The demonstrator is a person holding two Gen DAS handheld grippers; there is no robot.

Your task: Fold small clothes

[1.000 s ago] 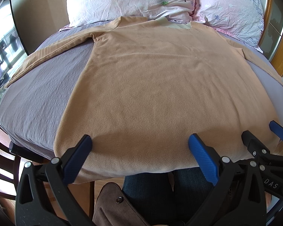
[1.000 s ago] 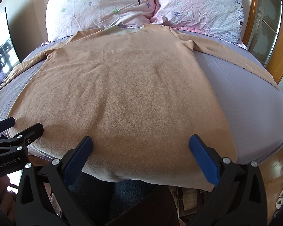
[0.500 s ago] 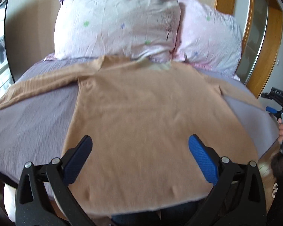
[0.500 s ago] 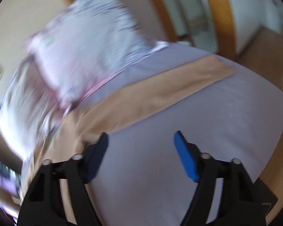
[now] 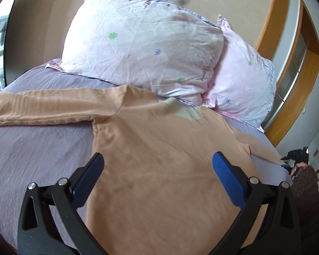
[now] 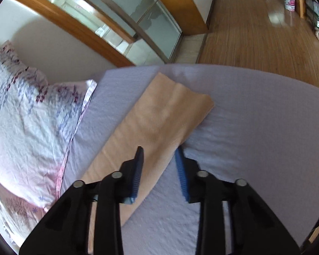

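Note:
A tan long-sleeved top (image 5: 159, 165) lies flat, face up, on the lilac bed sheet (image 5: 32, 153), collar toward the pillows. Its left sleeve (image 5: 49, 108) stretches out to the left. My left gripper (image 5: 157, 165) is open and empty, hovering over the top's chest. In the right wrist view the right sleeve (image 6: 159, 119) lies along the sheet, cuff toward the bed's edge. My right gripper (image 6: 159, 155) is half closed, its blue pads straddling the sleeve near the cuff, not clamped on it. The right gripper also shows far right in the left wrist view (image 5: 293, 161).
Two floral pillows (image 5: 142, 46) (image 5: 244, 80) stand at the head of the bed; one shows in the right wrist view (image 6: 27, 123). A wooden-framed glass door (image 6: 121, 27) and wooden floor (image 6: 255, 27) lie beyond the bed's right edge.
Both grippers left the hem. The left moved forward over the chest. The right swung out to the right sleeve and its jaws narrowed around it.

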